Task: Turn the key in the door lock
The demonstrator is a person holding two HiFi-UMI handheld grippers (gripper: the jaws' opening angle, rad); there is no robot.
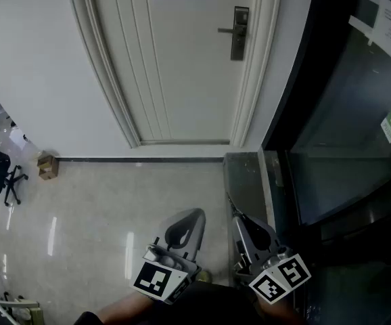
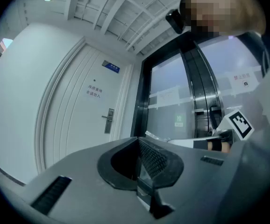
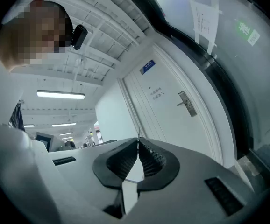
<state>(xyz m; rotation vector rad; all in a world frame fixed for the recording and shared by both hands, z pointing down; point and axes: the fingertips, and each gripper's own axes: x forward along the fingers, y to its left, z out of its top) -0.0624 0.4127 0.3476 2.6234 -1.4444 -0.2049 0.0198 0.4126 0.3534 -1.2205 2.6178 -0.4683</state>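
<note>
Jaws of left gripper (image 2: 137, 140) and right gripper (image 3: 138, 141) pressing together, gripping nothing; both hovering low at bottom centre of the head view, well apart from door lock (image 1: 239, 34) sitting upper right on white door (image 1: 182, 66).

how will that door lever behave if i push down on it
The lever looks like rigid metal, so it likely won't flex. Fixed to its plate at one end, it should probably pivot down, not slide. Its smooth finish may be slippery.
</note>
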